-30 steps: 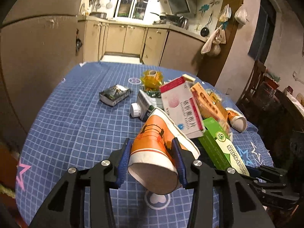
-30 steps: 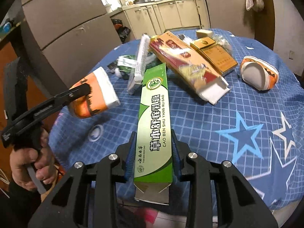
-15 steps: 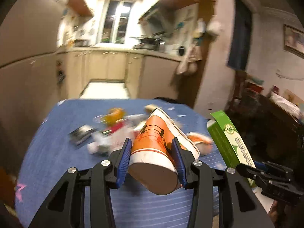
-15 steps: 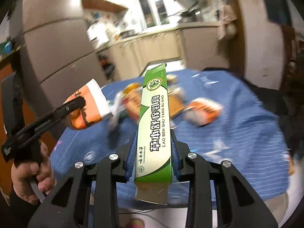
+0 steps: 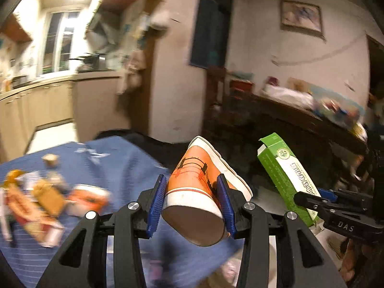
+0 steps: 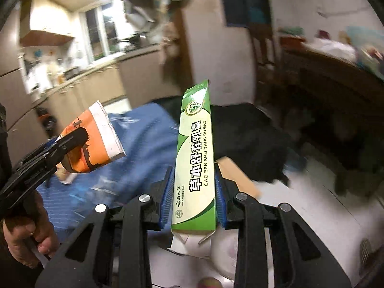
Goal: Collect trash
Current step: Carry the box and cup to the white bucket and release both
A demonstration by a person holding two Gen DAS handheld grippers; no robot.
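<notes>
Left wrist view: my left gripper (image 5: 193,212) is clamping a light, crushable orange paper cup (image 5: 199,194) near its base, past the blue tablecloth's (image 5: 120,163) edge. My right gripper (image 6: 193,200) is squeezing a flimsy green toothpaste box (image 6: 195,165) low down.

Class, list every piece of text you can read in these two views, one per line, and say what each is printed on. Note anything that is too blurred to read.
"CAO BEN SHU YANG RU GAO": green box, beside large Chinese characters.
"YUN NAN BEN CAO": same box, small print near its lower end.
"DAS": body of the right gripper, seen from the left wrist view.
Orange paper cup: a drawing only, no words.
Packages on the blue tablecloth: too blurred to read.
</notes>
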